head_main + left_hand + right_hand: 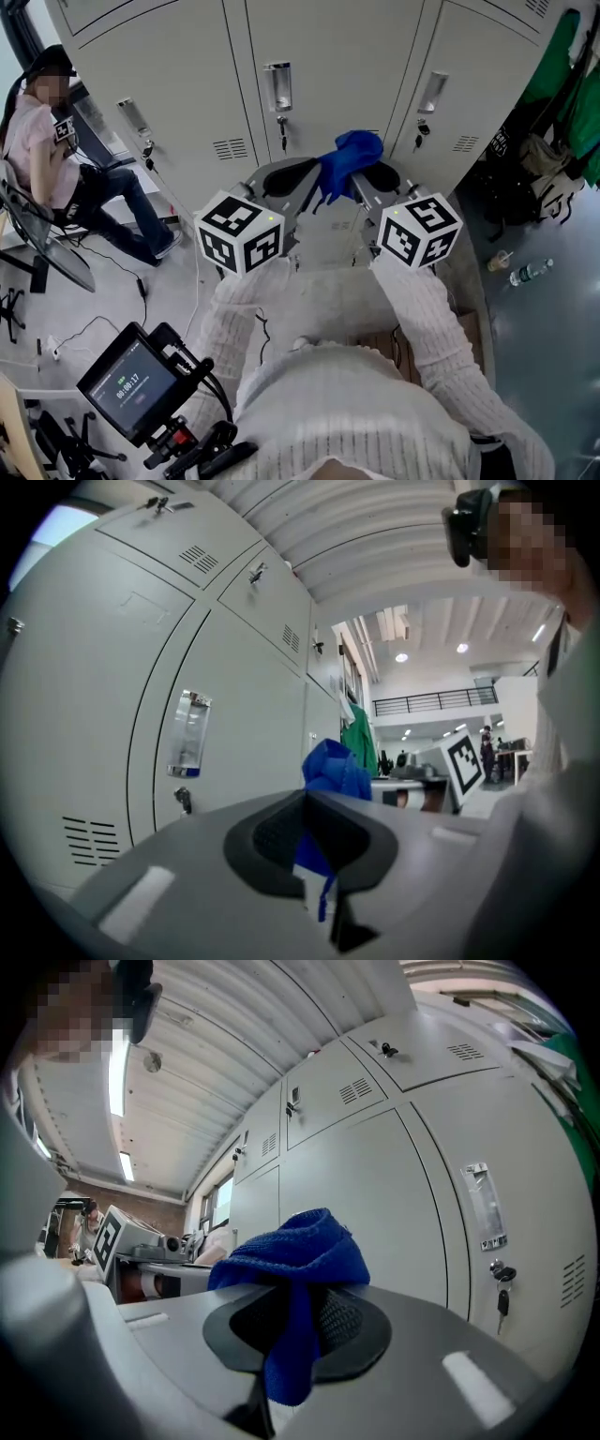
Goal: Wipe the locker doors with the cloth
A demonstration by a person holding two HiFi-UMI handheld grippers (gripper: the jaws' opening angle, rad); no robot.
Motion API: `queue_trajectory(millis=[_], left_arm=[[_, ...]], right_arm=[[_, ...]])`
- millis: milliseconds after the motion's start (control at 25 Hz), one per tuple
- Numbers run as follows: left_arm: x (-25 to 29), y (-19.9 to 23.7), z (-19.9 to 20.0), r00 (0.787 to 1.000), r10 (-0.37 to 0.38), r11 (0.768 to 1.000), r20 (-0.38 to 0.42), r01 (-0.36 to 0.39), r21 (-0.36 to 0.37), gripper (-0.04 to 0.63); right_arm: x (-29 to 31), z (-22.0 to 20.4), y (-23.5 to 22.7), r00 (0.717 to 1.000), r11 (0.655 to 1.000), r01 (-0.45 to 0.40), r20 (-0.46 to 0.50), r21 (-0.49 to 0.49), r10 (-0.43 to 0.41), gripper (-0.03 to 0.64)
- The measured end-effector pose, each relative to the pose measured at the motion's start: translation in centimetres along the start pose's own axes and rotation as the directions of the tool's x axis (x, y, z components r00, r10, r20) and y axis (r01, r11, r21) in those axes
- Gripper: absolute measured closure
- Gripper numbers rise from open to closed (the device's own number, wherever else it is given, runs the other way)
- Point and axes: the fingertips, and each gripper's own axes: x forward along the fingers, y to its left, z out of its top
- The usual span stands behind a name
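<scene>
Right gripper (pixel 292 1327) clenches the blue cloth (pixel 298 1246) near the locker doors (pixel 328 56); left gripper (pixel 314 844) seemingly pinches its edge.

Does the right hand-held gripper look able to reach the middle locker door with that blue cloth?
Probably yes. The right hand-held gripper grips the blue cloth, and the middle locker door stands just ahead with nothing in between.
</scene>
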Motion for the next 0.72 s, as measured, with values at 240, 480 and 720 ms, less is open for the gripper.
queue_trajectory(millis=[240,480,720], left_arm=[[-0.5,-0.7,-0.2,1.0,-0.009,1.0,0.01,0.01,-0.021,0.595],[0.1,-1.4,-1.3,0.999,-0.034,0.999,-0.014,0.033,-0.041,0.594],[-0.1,-1.1,-1.6,1.0,-0.019,0.997,0.002,0.019,-0.071,0.595]], right_arm=[[-0.6,-1.0,1.0,0.999,0.999,-0.023,-0.032,-0.025,0.022,0.563],[-1.2,-1.9,0.4,1.0,1.0,0.015,-0.023,0.011,-0.015,0.565],[-1.7,-2.5,0.6,0.999,1.0,0.02,-0.04,0.014,-0.019,0.565]])
